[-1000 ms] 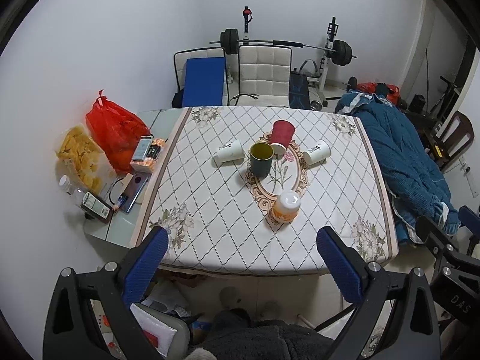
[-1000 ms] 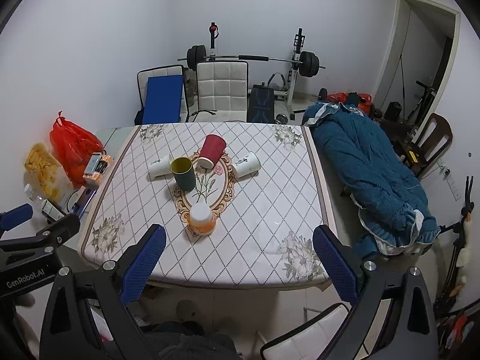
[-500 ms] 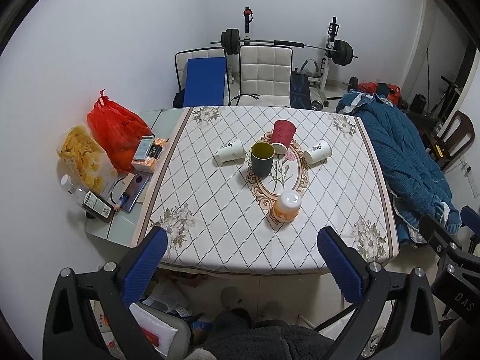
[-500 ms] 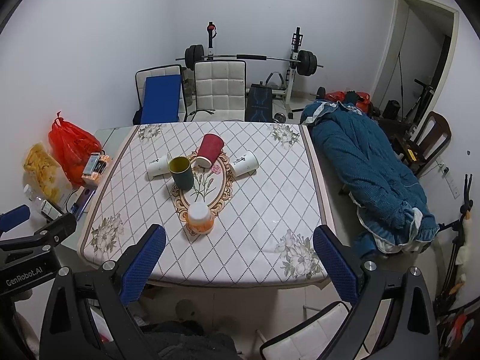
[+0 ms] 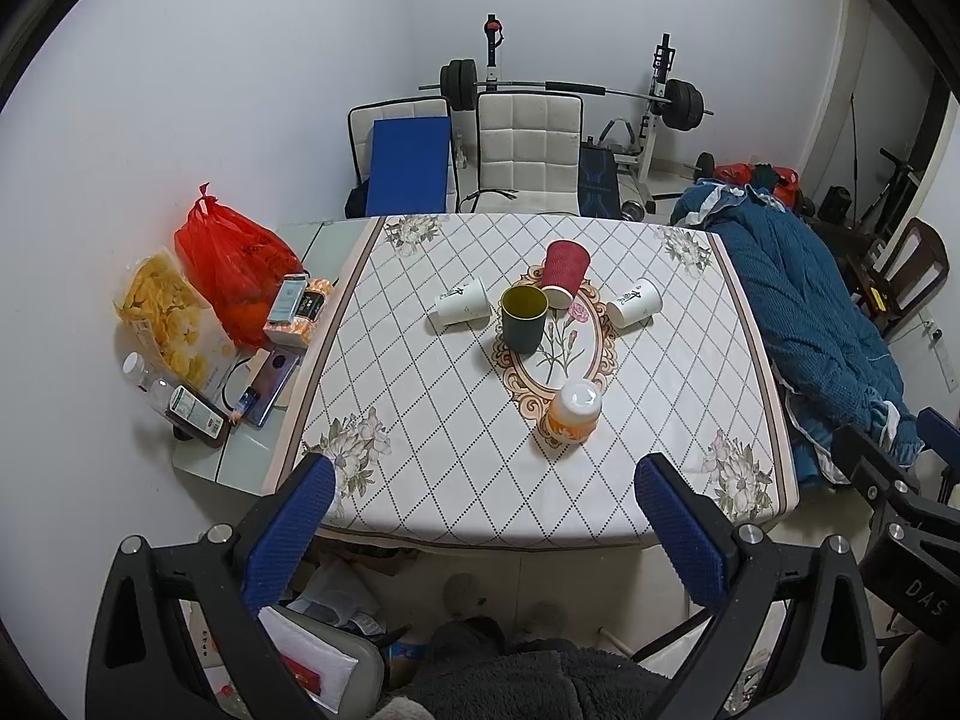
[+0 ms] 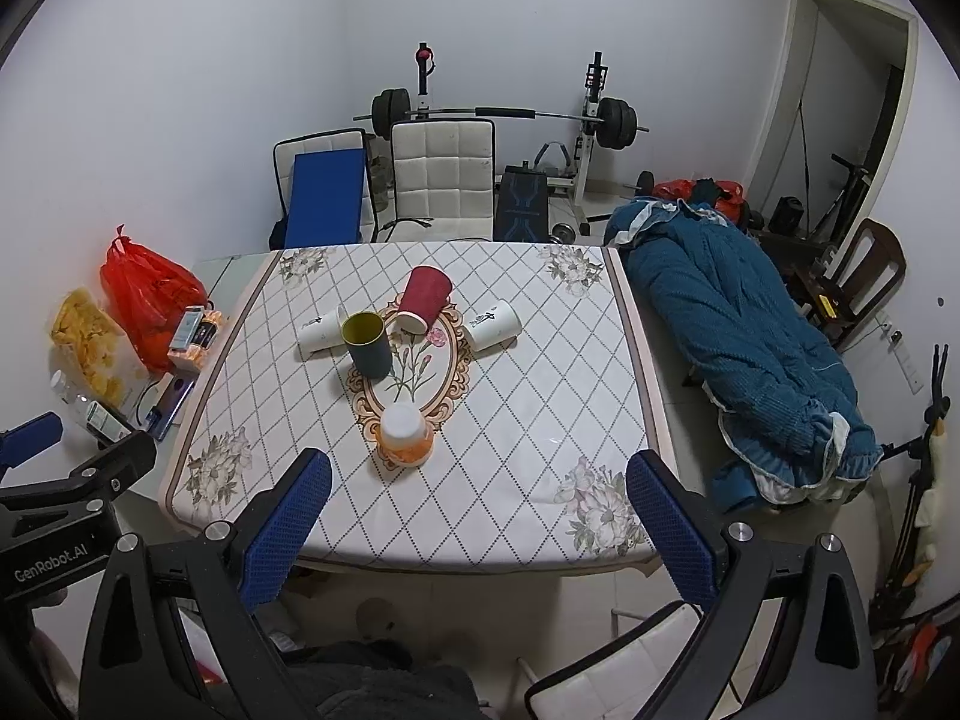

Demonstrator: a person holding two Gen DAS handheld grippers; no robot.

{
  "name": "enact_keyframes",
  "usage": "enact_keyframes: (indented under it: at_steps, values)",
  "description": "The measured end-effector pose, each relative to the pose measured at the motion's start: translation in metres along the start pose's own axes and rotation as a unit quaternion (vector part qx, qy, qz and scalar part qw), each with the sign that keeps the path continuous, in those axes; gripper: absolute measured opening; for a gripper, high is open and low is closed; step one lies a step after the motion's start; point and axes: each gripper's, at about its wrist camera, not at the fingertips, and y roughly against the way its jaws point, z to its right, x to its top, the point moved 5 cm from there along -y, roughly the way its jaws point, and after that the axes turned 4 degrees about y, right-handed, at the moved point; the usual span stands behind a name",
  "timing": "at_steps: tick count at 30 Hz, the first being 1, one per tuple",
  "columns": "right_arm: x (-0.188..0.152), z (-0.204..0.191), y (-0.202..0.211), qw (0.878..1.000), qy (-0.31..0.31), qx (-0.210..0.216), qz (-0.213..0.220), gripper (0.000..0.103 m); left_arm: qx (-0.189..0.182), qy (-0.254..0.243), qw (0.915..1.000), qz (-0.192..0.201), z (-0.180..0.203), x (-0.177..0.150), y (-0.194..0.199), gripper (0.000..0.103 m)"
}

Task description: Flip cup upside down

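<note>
Green cup (image 5: 523, 320): stood upright, mouth up, inside looked bare; well ahead of both tools, beyond the orange cup.
Orange cup (image 5: 573, 411): stood base-up, nearest ahead of the tools.
Red cup (image 5: 564, 273): tilted, leaning behind the green cup.
White cups (image 5: 461, 300): lay on their sides, either side.
Left tool (image 5: 486, 510): jaws wide apart, holding nothing, short of the counter (image 5: 420, 420).
Right tool (image 6: 480, 504): jaws wide apart, holding nothing.

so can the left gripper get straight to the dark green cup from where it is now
Probably yes. The left gripper is open and short of the table's near edge; the dark green cup stands upright mid-table. Only the orange cup sits nearer, off to the right.
</note>
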Motion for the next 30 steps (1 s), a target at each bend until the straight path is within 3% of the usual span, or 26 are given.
enact_keyframes:
  at_steps: [30]
  values:
    - [-0.0044, -0.0010, -0.0083, 1.000, -0.006, 0.011, -0.008, 0.101, 0.000, -0.001, 1.0000, 0.000, 0.0012, -0.0014, 0.0004, 0.102]
